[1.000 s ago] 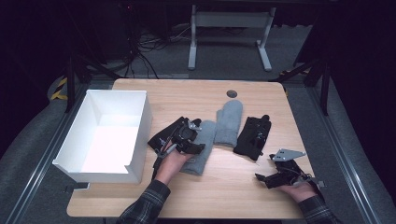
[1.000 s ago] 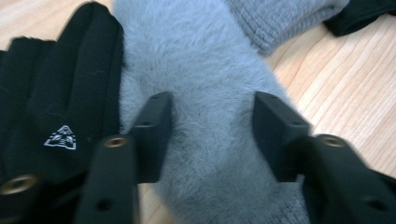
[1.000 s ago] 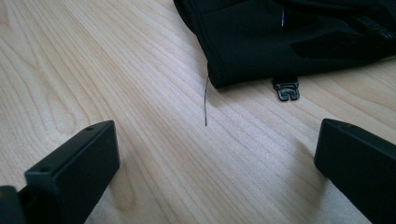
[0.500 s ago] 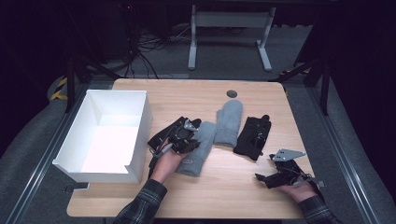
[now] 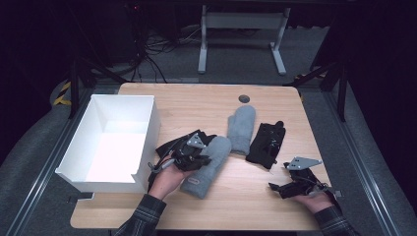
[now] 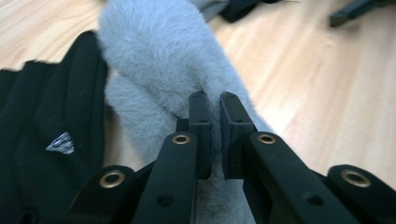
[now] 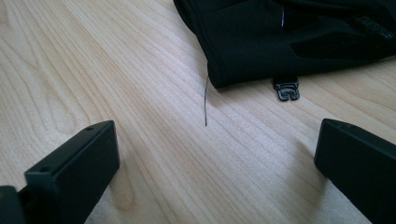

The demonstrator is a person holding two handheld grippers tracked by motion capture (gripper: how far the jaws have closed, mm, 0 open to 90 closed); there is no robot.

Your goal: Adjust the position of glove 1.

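Since a sec ago, left gripper point(image 6: 212, 105) has been squeezed shut on grey mitten point(image 6: 159, 51) & lifted a bit, while right gripper point(image 7: 217, 158) is kept wide open, nothing held.

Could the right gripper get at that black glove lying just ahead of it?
Probably yes. The right gripper has its jaws wide open over bare wood, and the black glove lies just ahead with nothing between them. The left gripper, shut on the grey mitten, is well off to the side.
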